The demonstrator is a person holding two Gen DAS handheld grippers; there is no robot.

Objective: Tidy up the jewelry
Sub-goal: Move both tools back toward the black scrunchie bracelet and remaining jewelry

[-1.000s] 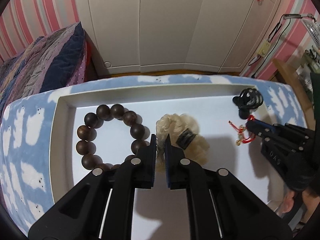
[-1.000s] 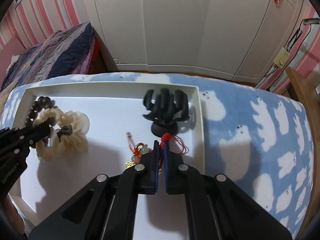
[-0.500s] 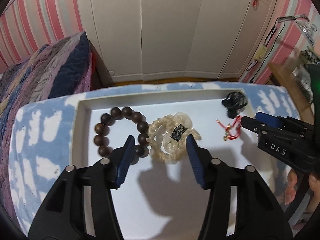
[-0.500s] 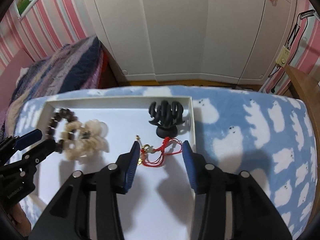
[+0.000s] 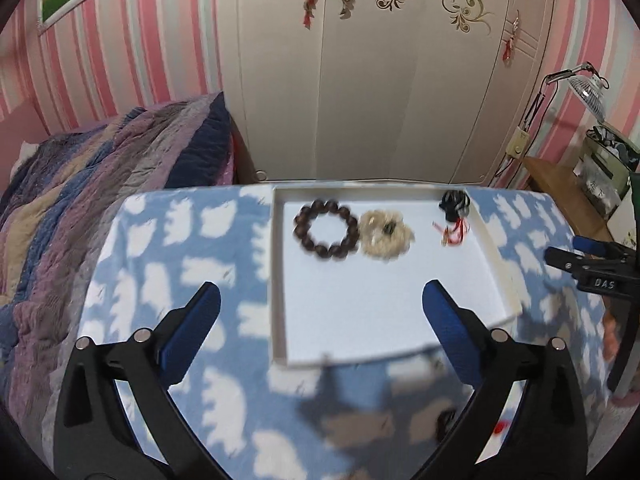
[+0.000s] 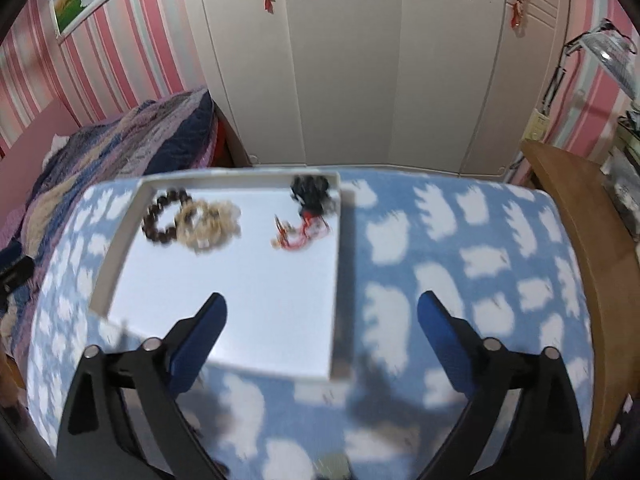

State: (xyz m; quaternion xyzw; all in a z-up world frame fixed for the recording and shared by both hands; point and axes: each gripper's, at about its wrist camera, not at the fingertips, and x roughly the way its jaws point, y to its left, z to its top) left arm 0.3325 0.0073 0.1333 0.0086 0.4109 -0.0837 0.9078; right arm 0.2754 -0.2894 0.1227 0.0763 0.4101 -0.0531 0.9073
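Note:
A white tray (image 5: 500, 276) (image 6: 335, 280) lies on the blue cloud-patterned table. In it lie a dark wooden bead bracelet (image 5: 326, 230) (image 6: 162, 216), a cream scrunchie (image 5: 385, 235) (image 6: 208, 224), a red-cord charm (image 5: 452, 232) (image 6: 300, 234) and a black hair claw (image 5: 454, 202) (image 6: 310, 190). My left gripper (image 5: 320, 312) is open and empty, high above the tray's near edge. My right gripper (image 6: 322, 312) is open and empty, also raised and pulled back; it shows at the right of the left wrist view (image 5: 588, 264).
A quilted bed (image 5: 100, 184) lies to the left. White wardrobe doors (image 5: 360, 80) stand behind the table. A wooden desk (image 6: 592, 240) with clutter stands at the right. The blue cloth (image 6: 460, 248) spreads around the tray.
Both grippers opened, let go of the scrunchie and the red charm, then lifted up and back from the tray. The jewellery stays in the tray.

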